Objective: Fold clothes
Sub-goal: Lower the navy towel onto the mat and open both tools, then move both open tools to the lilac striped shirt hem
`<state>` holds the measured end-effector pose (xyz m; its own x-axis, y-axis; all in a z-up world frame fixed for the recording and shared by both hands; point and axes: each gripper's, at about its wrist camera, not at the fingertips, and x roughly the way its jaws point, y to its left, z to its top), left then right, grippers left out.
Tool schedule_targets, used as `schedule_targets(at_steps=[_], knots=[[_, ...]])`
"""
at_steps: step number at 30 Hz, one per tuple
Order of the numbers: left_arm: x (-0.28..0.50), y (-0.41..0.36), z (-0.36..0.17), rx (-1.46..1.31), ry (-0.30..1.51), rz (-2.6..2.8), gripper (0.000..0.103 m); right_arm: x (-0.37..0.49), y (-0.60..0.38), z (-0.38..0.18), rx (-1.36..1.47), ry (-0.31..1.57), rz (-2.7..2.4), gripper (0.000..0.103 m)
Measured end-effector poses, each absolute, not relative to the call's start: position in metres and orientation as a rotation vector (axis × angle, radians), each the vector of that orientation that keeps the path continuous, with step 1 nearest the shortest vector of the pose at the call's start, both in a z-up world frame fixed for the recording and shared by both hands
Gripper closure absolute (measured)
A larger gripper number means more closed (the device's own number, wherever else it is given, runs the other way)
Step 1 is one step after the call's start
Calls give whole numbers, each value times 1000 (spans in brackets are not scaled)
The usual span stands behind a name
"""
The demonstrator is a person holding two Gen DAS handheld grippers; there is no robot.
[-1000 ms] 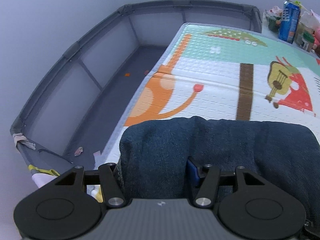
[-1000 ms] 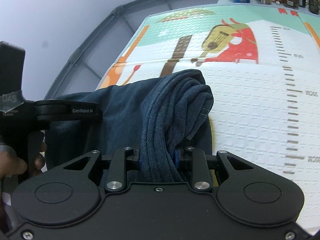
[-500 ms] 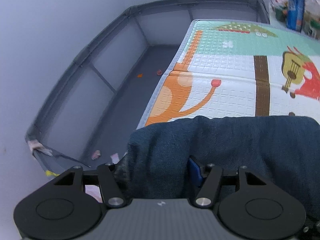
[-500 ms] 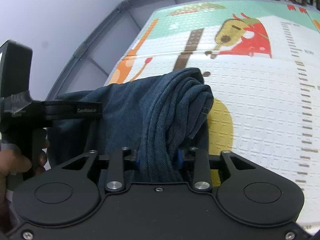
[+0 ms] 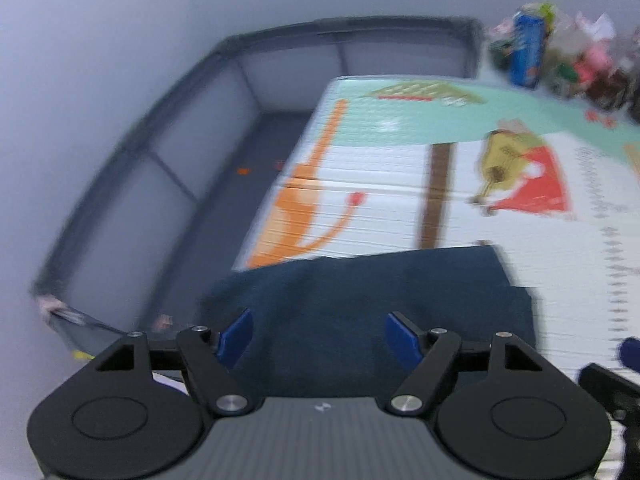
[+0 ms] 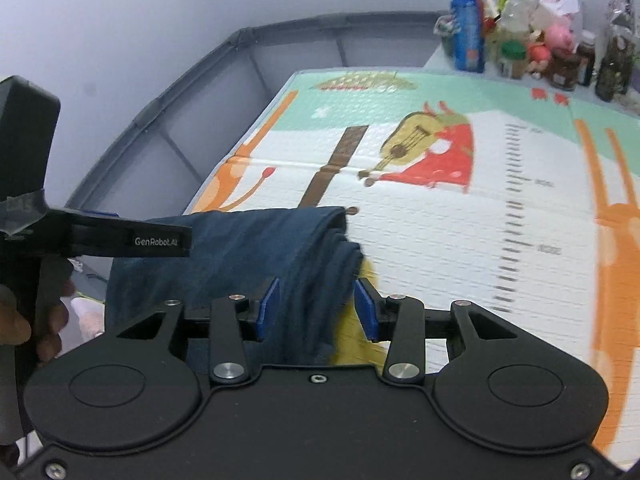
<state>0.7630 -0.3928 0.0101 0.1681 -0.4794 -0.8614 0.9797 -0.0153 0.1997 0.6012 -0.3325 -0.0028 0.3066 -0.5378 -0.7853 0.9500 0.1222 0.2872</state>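
A folded dark blue denim garment (image 5: 360, 300) lies on the printed play mat (image 5: 400, 208). My left gripper (image 5: 320, 324) hovers above its near edge. Its jaws are opening, the blue pads (image 5: 236, 336) stand wide apart and do not touch the cloth. In the right wrist view the garment's bunched right fold (image 6: 316, 272) still runs between the pads of my right gripper (image 6: 316, 304). Those jaws are opening too, and the pads no longer squeeze the fold. A finger of the left gripper (image 6: 132, 240) crosses over the garment's left part, held by a hand (image 6: 24, 320).
A grey mesh playpen wall (image 5: 160, 168) runs along the mat's left and far sides, with a strip of dark floor between. A blue can (image 6: 466, 32), jars and toys (image 6: 560, 48) crowd the far right corner. The mat (image 6: 480, 220) stretches to the right of the garment.
Both grippers have let go of the denim and lifted away, their jaws spreading. The garment has dropped onto the mat and looks smaller and lower in both views.
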Motion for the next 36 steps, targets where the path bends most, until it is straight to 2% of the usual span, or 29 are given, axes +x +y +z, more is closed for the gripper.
schedule_targets(at_steps=[12, 17, 30, 36], knots=[[654, -305, 6, 964, 817, -1511, 27, 489, -243, 15, 912, 617, -1302, 61], [597, -264, -5, 1006, 835, -1603, 27, 427, -193, 14, 915, 631, -1385, 53], [458, -179, -29, 1147, 830, -1779, 26, 275, -62, 1, 1024, 624, -1606, 53], [400, -149, -34, 1196, 835, -1858, 26, 227, -24, 1, 1043, 595, -1706, 47]])
